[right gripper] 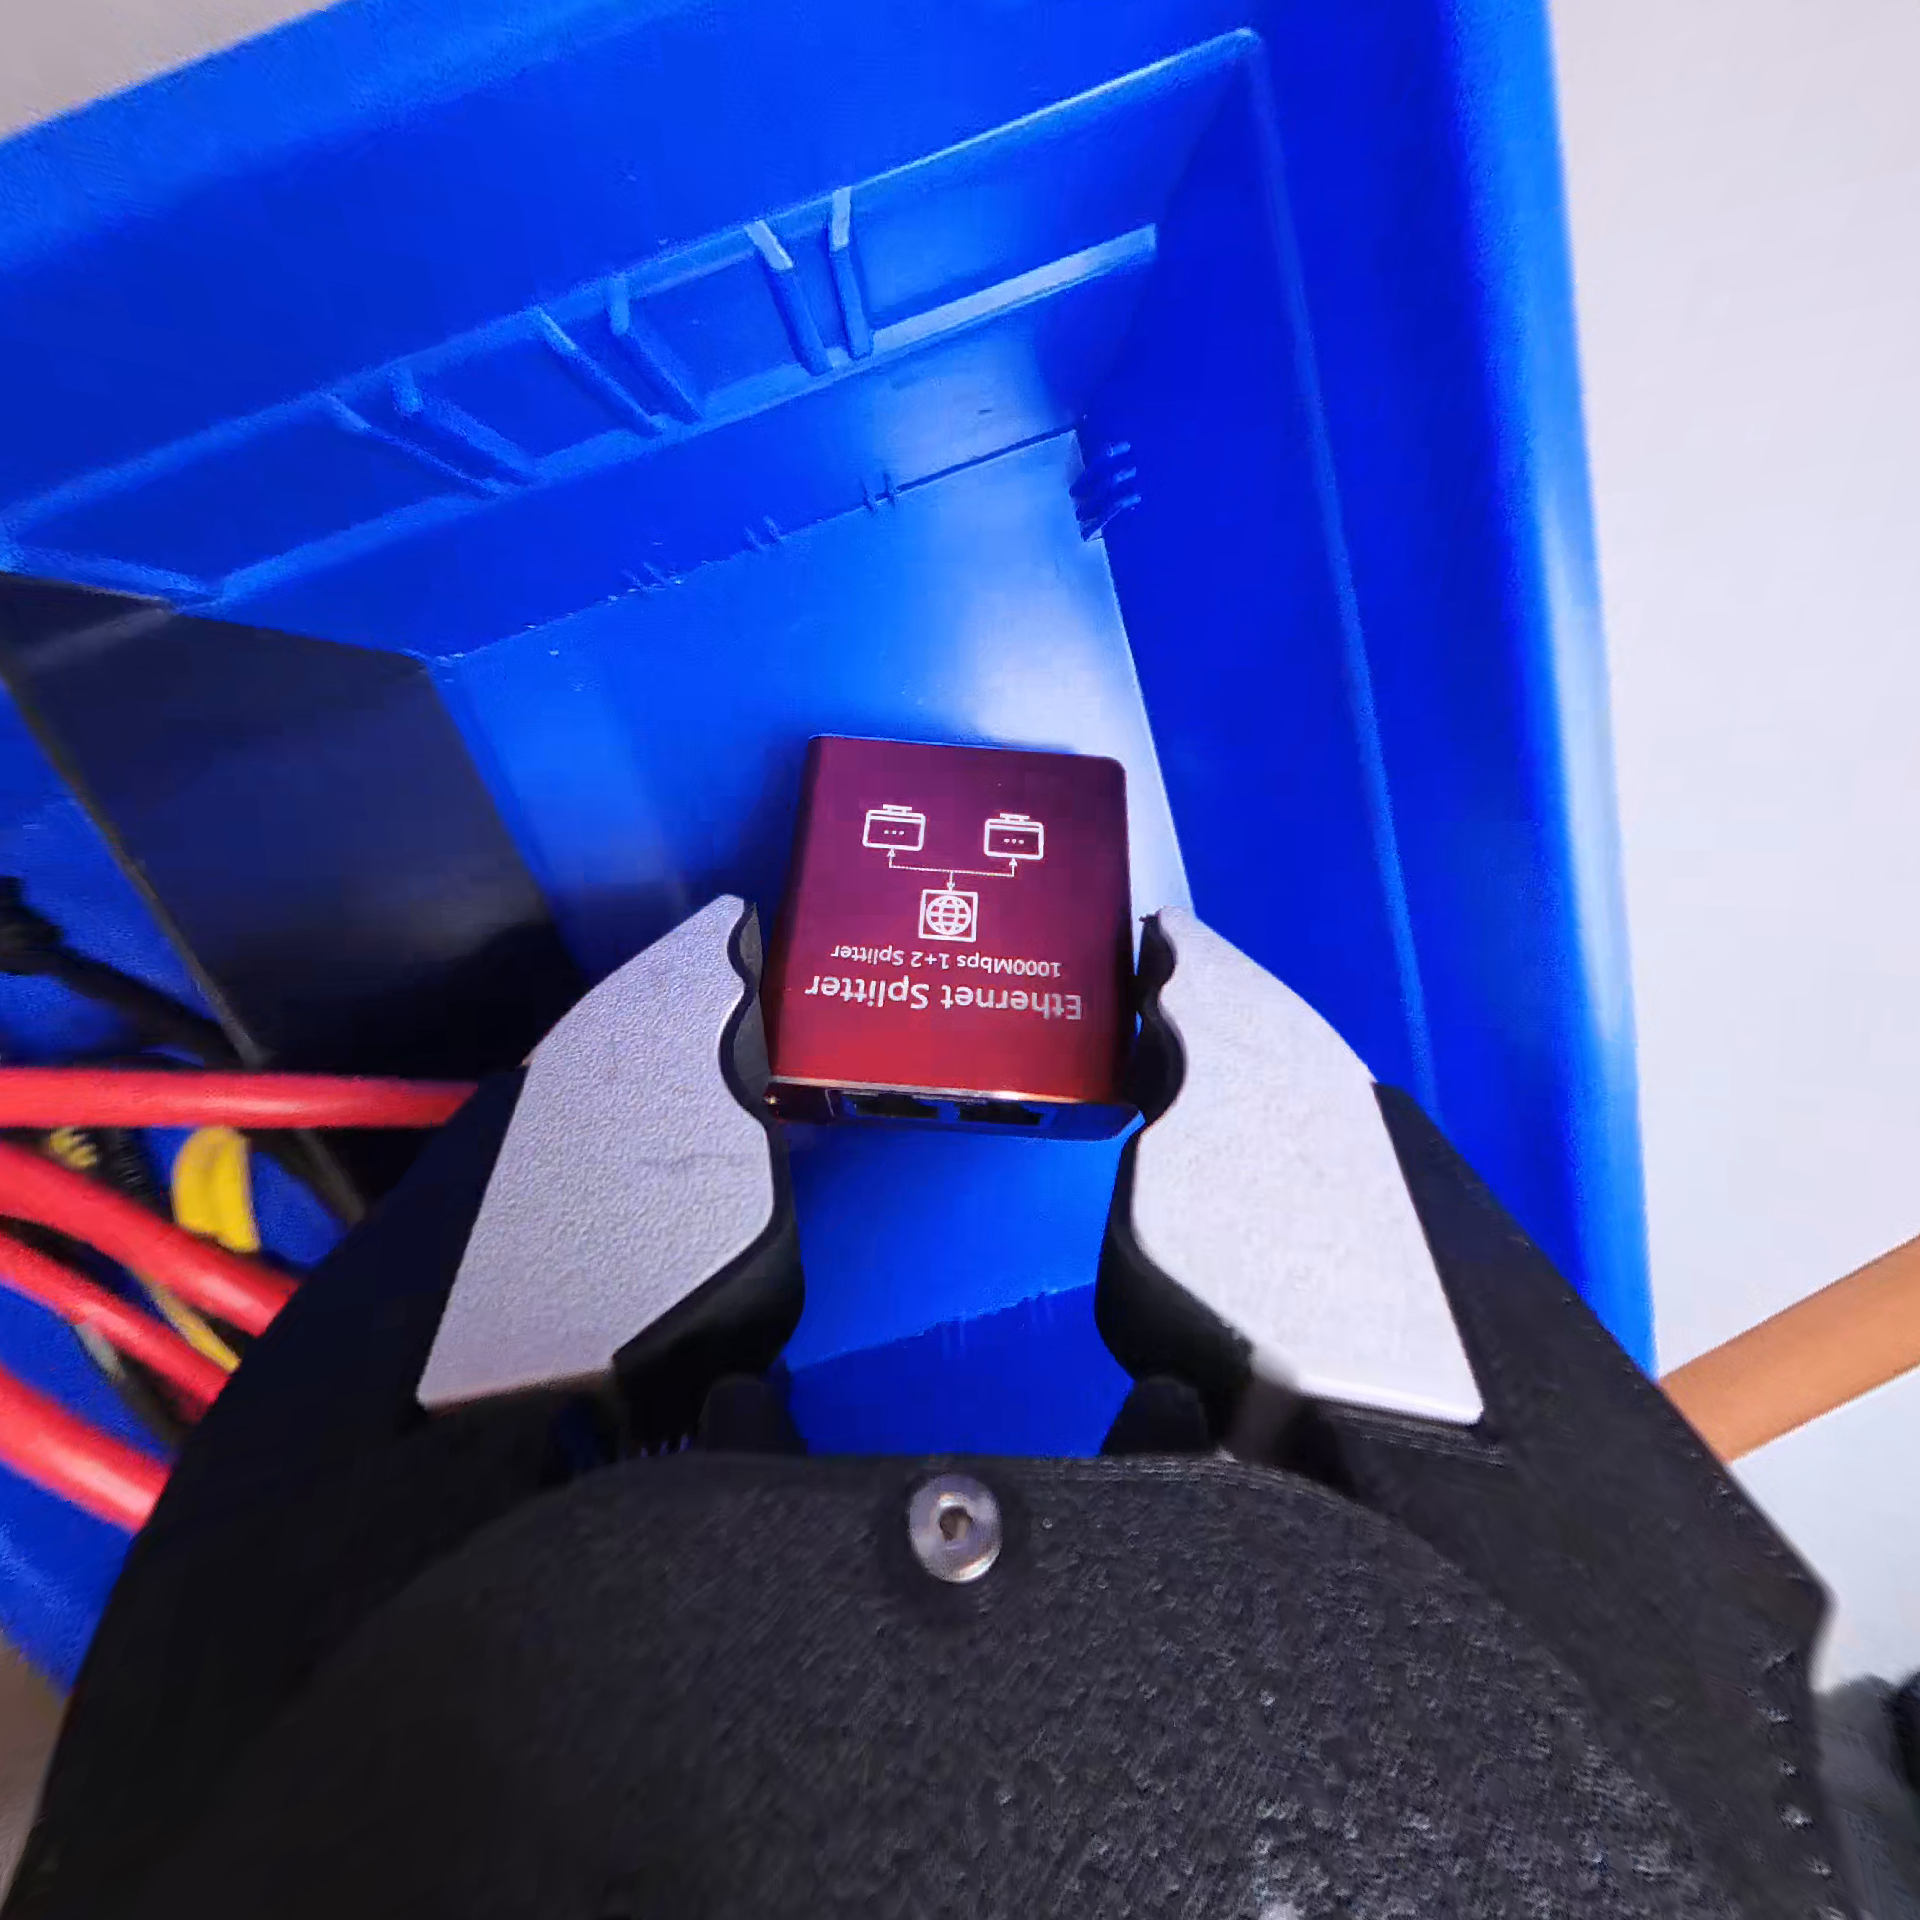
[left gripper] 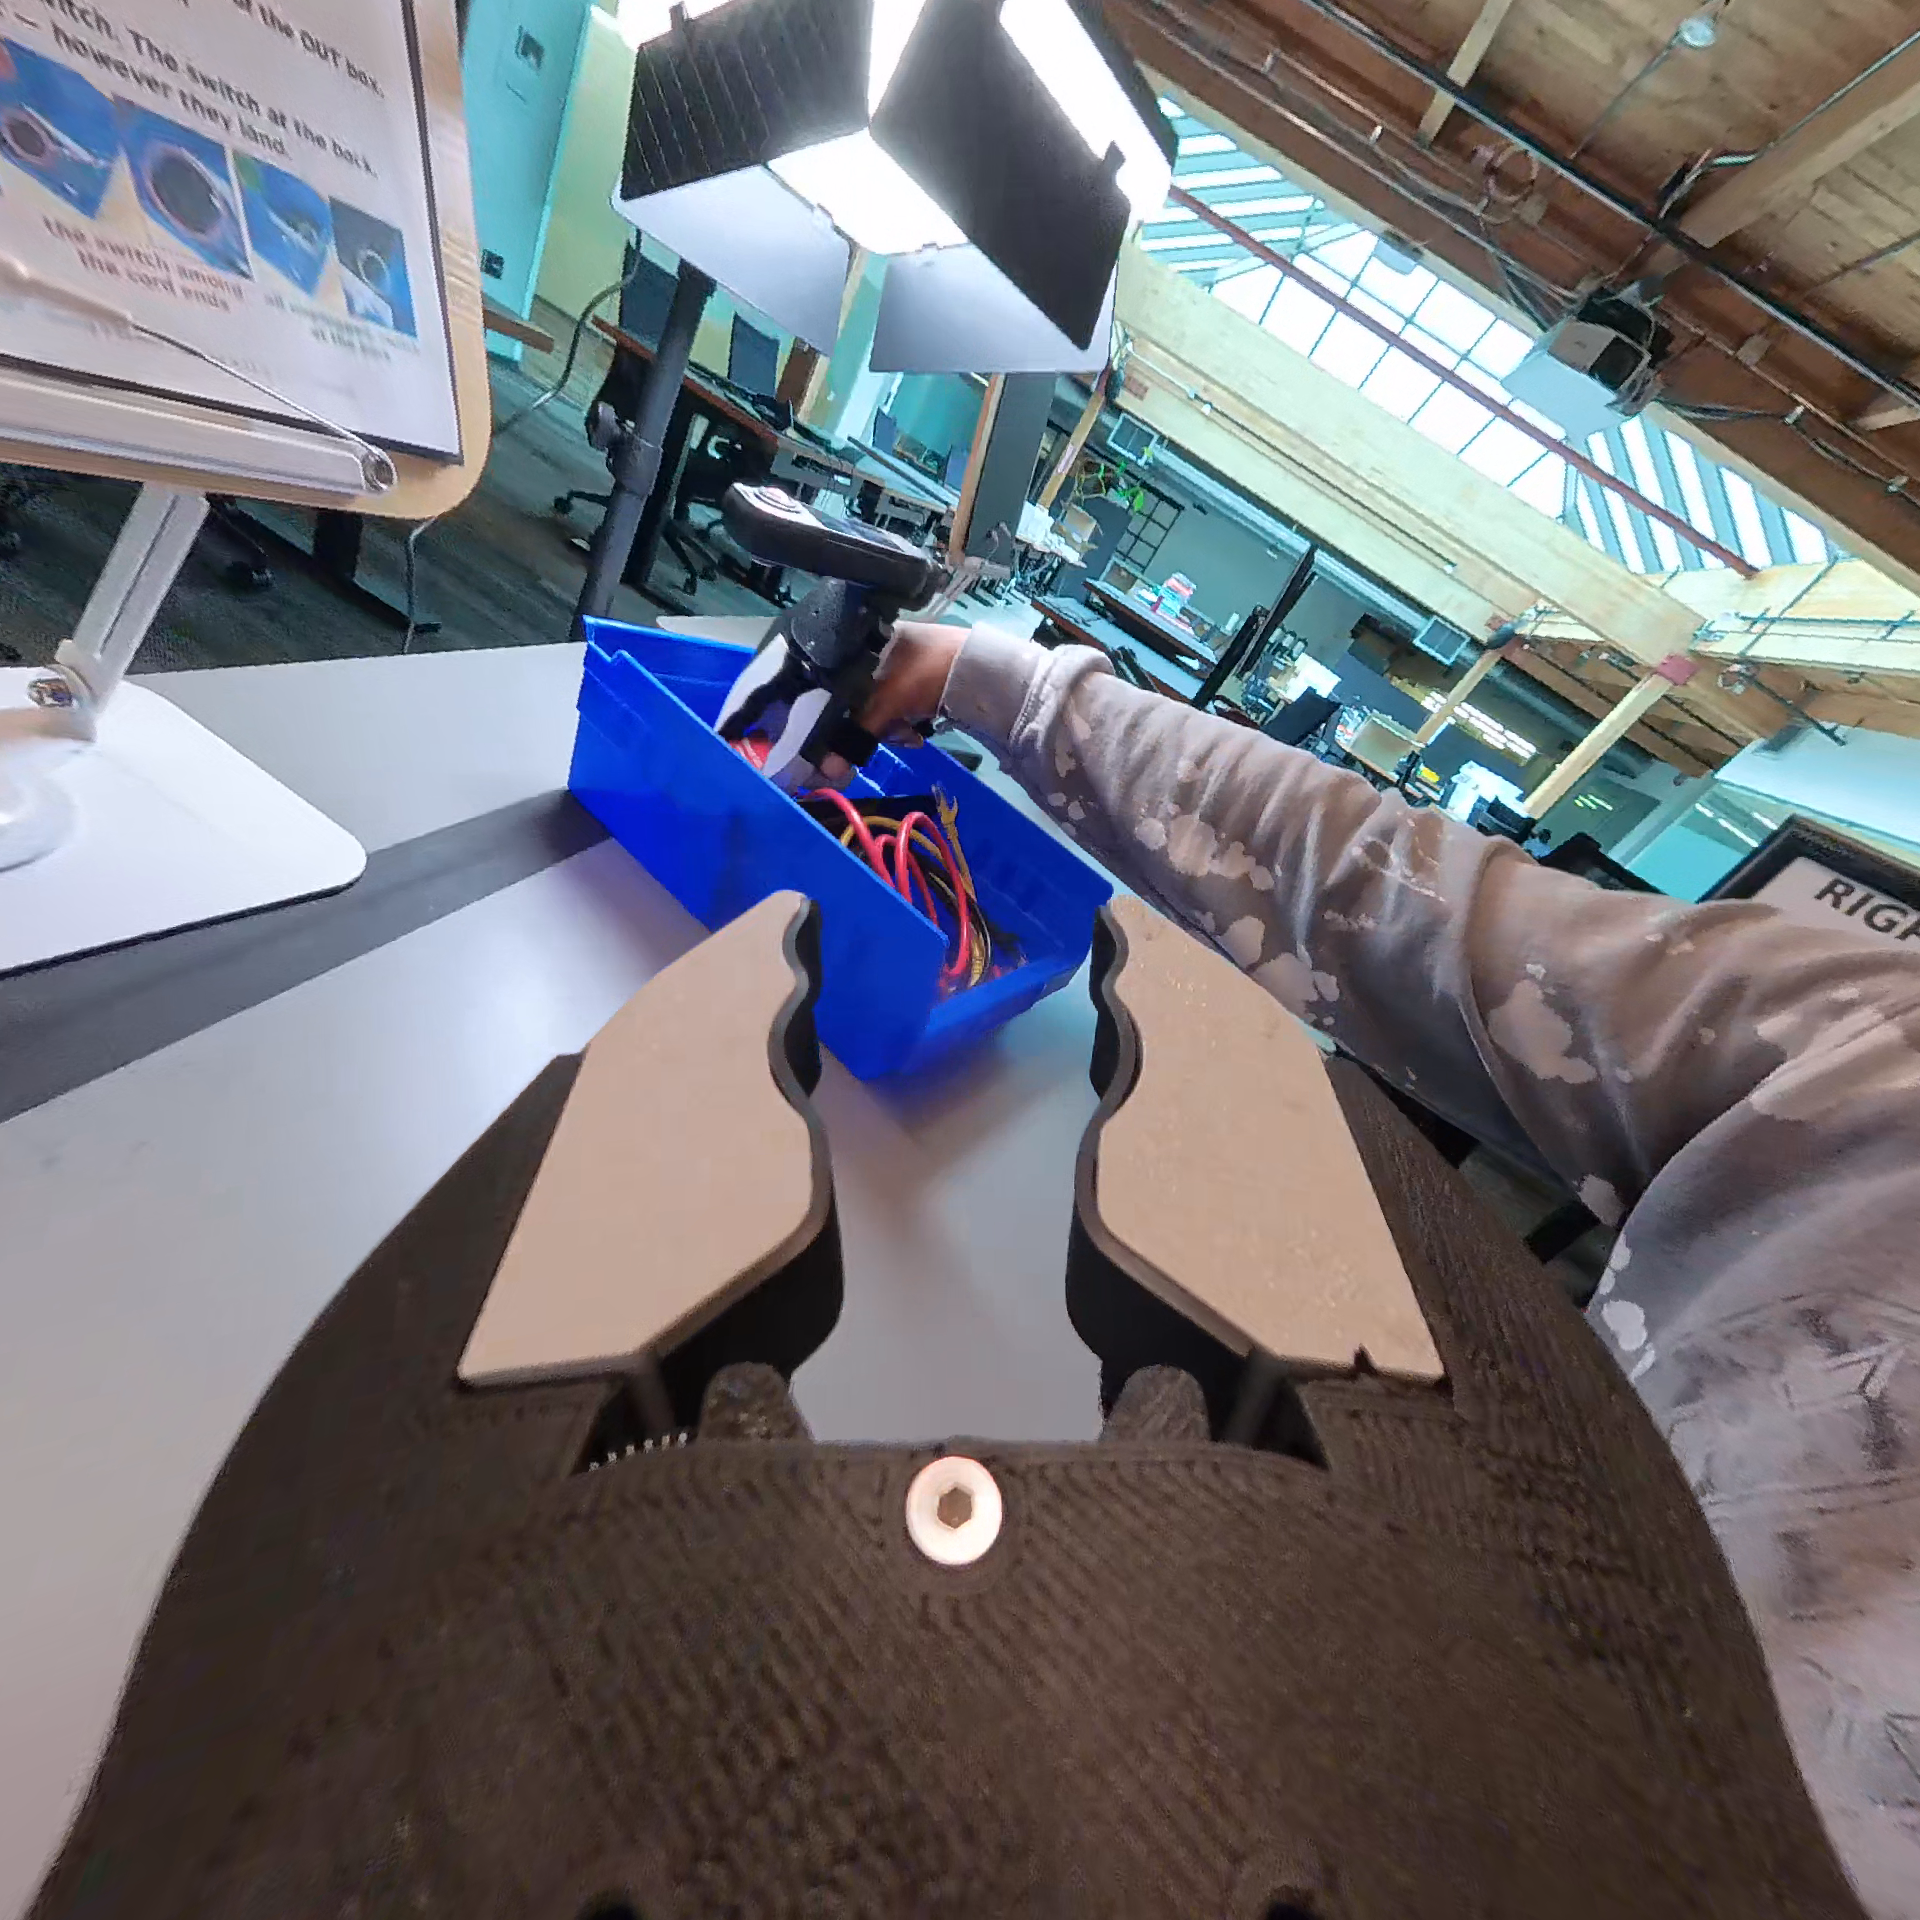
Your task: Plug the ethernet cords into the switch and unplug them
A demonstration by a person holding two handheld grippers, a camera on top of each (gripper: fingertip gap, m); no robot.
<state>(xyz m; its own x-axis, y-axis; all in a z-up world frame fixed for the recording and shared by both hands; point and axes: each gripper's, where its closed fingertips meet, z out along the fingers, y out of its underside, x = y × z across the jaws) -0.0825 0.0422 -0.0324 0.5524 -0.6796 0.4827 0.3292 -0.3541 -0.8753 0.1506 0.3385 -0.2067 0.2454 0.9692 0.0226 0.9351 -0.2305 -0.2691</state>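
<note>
The right gripper (right gripper: 945,971) has its fingers pressed against both long sides of the small red switch (right gripper: 948,914), which sits straight ahead between the tips inside the blue bin (right gripper: 1455,520). The switch's long axis runs along the fingers and its two ports face back toward the gripper's body. The red and yellow ethernet cords (right gripper: 156,1195) lie to this gripper's left in the next compartment. The left gripper (left gripper: 951,987) hovers with its fingers spread and nothing between them, the bin just ahead, so it looks better placed to fetch a cord.
</note>
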